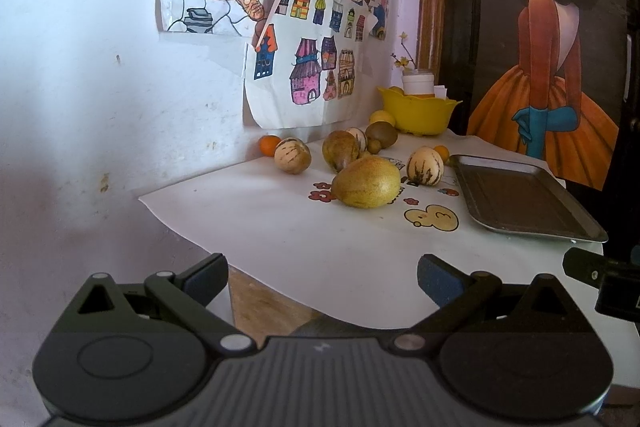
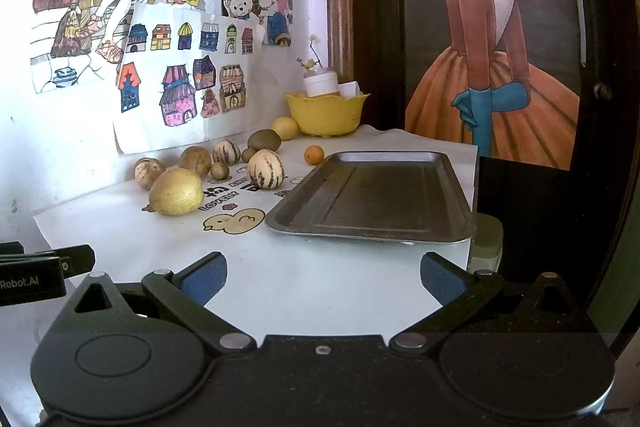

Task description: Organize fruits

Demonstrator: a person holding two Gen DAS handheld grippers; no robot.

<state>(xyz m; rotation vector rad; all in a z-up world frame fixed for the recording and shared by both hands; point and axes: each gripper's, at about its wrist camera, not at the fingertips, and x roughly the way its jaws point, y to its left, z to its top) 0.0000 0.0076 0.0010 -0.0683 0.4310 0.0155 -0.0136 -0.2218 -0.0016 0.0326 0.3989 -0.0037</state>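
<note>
Two black plastic grippers are shown. The left gripper (image 1: 322, 279) has a ribbed grey body, silver pivot rivets and blue-padded fingers (image 1: 430, 277). The right gripper (image 2: 323, 277) has a matte black body, one centre screw, and blue pads (image 2: 438, 279).

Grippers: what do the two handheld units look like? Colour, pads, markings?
Both match: the left gripper and right gripper have black bodies with two round hubs, silver pivot pins and angled black linkage arms. The jaws carry blue pads. The left unit's side, seen from the right wrist view, shows white "Robot.AI" lettering. No cables or sleeves visible.
</note>
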